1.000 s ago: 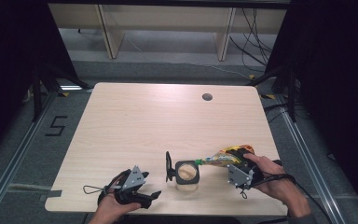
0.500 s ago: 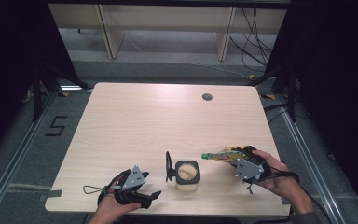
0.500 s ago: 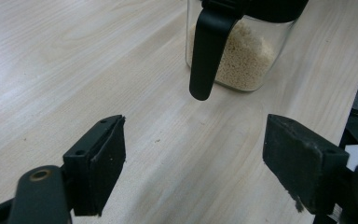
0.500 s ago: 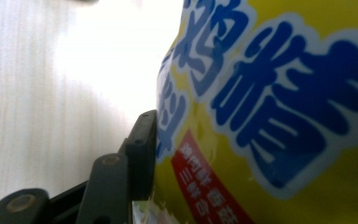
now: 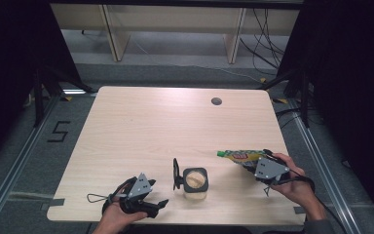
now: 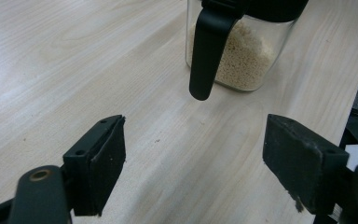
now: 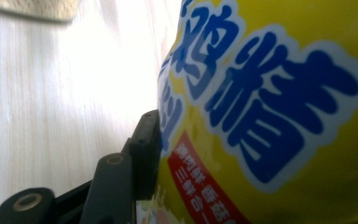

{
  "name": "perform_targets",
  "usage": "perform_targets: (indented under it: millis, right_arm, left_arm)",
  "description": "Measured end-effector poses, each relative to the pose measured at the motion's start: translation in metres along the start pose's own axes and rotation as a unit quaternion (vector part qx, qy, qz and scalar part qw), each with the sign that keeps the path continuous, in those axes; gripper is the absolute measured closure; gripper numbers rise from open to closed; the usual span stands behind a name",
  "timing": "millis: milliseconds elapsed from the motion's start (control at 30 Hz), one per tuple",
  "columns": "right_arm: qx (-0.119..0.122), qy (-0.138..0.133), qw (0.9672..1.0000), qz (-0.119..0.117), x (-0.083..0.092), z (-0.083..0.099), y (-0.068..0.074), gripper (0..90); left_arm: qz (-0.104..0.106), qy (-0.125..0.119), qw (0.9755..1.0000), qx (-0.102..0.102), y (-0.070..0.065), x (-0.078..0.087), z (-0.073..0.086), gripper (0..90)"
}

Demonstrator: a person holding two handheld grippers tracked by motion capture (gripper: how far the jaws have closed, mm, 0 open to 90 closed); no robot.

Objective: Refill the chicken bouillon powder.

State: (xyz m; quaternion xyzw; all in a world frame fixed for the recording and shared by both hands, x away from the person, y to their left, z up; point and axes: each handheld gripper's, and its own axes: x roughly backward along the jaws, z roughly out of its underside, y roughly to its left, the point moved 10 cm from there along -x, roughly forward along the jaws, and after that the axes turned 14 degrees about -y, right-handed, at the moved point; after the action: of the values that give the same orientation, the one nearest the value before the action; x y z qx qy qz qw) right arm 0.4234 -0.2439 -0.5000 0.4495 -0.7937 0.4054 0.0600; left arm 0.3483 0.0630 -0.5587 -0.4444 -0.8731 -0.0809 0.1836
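high view first, and we take the glass jar [image 5: 195, 183] as our landmark: it stands upright on the pale wooden tabletop [image 5: 165, 126] near the front edge, pale grains inside, its black lid [image 5: 176, 174] swung up on its left side. left of the jar and a little nearer the front edge, we see our left hand-held gripper [image 5: 159, 204] resting low over the tabletop, pointing toward the jar. in the left gripper view [image 6: 193, 154] its jaws stand wide apart with bare wood between them, nothing gripped, so we call it released; the jar [image 6: 244, 58] sits ahead of it, the black lid [image 6: 207, 51] hanging down in front of the glass.

right of the jar, well apart from it, our right hand-held gripper [image 5: 251, 161] is grasping a yellow packet [image 5: 241, 155] with a green end. the packet lies roughly level, its green end pointing back toward the jar. in the right gripper view the packet [image 7: 270, 112] looms very close, yellow with big blue characters outlined in white and a red strip of small print, and one black jaw presses flat against its side. the jaws have just been closing a little on that packet. the far jaw is hidden behind the packet. beyond the jar, a small dark round hole [image 5: 216, 101] sits near the far edge of the tabletop.
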Motion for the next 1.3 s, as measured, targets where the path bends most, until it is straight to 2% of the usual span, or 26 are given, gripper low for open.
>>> perform_targets:
  millis: [67,100,133,233,267,333,367,433,467,500,533,567,600,667,733,833,867,900,933,1033,1067,1100,1133,1167,1200,1300]
  right_arm:
    - [-0.010,-0.012,0.9999,0.004,-0.001,-0.001,-0.001,54.7]
    - [-0.009,-0.016,0.9998,0.009,-0.002,-0.001,-0.002,54.8]
    - [-0.001,-0.021,0.9998,0.002,-0.003,-0.002,-0.003,54.8]
    - [-0.021,-0.022,0.9995,-0.001,-0.005,-0.001,0.000,55.0]
    - [-0.008,-0.028,0.9996,0.001,-0.006,-0.001,-0.002,55.1]
    - [-0.025,-0.028,0.9993,0.003,-0.005,0.002,-0.001,55.1]
    - [-0.018,-0.032,0.9993,0.002,-0.005,0.002,-0.003,55.2]
    - [-0.028,-0.031,0.9991,0.007,-0.004,0.004,-0.004,55.2]
    - [-0.025,-0.036,0.9990,0.004,-0.004,0.004,-0.005,55.1]
    - [-0.037,-0.035,0.9987,0.006,-0.003,0.005,-0.004,55.1]
    - [-0.032,-0.040,0.9987,0.005,-0.003,0.005,-0.005,55.1]
    - [-0.037,-0.039,0.9985,0.008,-0.003,0.006,-0.005,55.1]
    - [-0.041,-0.042,0.9983,0.008,-0.002,0.007,-0.006,55.1]
    - [-0.063,-0.044,0.9969,0.013,0.000,0.009,-0.007,55.0]
    - [-0.073,-0.051,0.9959,0.016,0.000,0.011,-0.009,55.0]
    - [-0.100,-0.057,0.9930,0.026,0.002,0.014,-0.010,54.8]
    - [-0.106,-0.059,0.9922,0.029,0.003,0.015,-0.010,54.7]
    - [-0.101,-0.064,0.9923,0.029,0.003,0.016,-0.012,54.6]
    - [-0.116,-0.063,0.9907,0.034,0.004,0.017,-0.011,54.4]
    - [-0.135,-0.066,0.9877,0.042,0.006,0.020,-0.010,53.6]
    - [-0.133,-0.068,0.9878,0.045,0.007,0.021,-0.011,52.9]
    - [-0.141,-0.064,0.9865,0.053,0.008,0.022,-0.010,51.9]
    - [-0.135,-0.067,0.9872,0.052,0.008,0.023,-0.011,51.3]
    - [-0.143,-0.065,0.9861,0.055,0.010,0.024,-0.010,51.0]
    - [-0.143,-0.066,0.9859,0.056,0.011,0.026,-0.009,50.6]
    - [-0.143,-0.063,0.9857,0.061,0.013,0.027,-0.008,49.5]
  left_arm:
    - [0.000,0.000,1.0000,0.001,0.000,0.000,0.000,20.8]
    - [0.000,-0.001,1.0000,0.001,0.000,0.000,0.000,20.9]
    - [0.002,-0.002,1.0000,0.003,-0.001,0.000,0.000,20.8]
    - [-0.002,-0.001,1.0000,-0.001,0.001,0.000,0.000,20.9]
    - [-0.002,0.001,1.0000,-0.008,0.002,0.000,0.000,20.9]
    - [-0.001,0.001,0.9999,-0.012,0.002,0.001,0.000,20.9]
    - [-0.002,0.001,1.0000,-0.008,0.002,0.000,0.000,20.9]
    - [-0.003,-0.003,1.0000,0.001,0.001,0.000,-0.001,20.9]
    - [0.000,0.005,1.0000,-0.008,0.002,0.001,0.000,20.9]
    - [0.000,0.001,1.0000,-0.009,0.001,0.001,0.000,20.9]
    - [-0.002,-0.005,1.0000,0.002,0.000,0.000,-0.001,20.9]
    - [-0.002,-0.002,0.9999,-0.010,0.002,0.000,0.000,20.9]
    - [-0.002,0.001,1.0000,-0.008,0.002,0.001,0.000,20.8]
    - [-0.003,0.001,1.0000,-0.008,0.002,0.001,0.000,20.9]
    - [-0.001,-0.005,1.0000,0.003,0.000,0.000,-0.001,20.9]
    - [-0.001,-0.005,1.0000,0.002,0.001,0.000,-0.001,20.9]
    - [-0.001,-0.005,1.0000,0.002,0.000,0.000,-0.001,20.9]
    - [-0.002,0.000,1.0000,-0.002,0.001,0.001,0.000,20.9]
    - [-0.001,0.001,1.0000,-0.005,0.001,0.001,0.000,20.9]
    - [0.000,0.000,0.9999,-0.010,0.001,0.001,-0.001,20.9]
    - [0.001,0.001,0.9999,-0.010,0.001,0.002,-0.001,20.9]
    - [0.001,0.001,1.0000,-0.010,0.001,0.002,-0.001,20.8]
    - [0.001,0.001,1.0000,-0.005,0.001,0.001,0.000,20.9]
    - [-0.005,0.005,0.9999,-0.010,0.003,0.003,0.000,20.9]
    - [-0.003,0.002,0.9999,-0.010,0.003,0.002,0.000,20.9]
    - [-0.002,-0.003,1.0000,0.005,0.000,0.001,0.000,20.8]
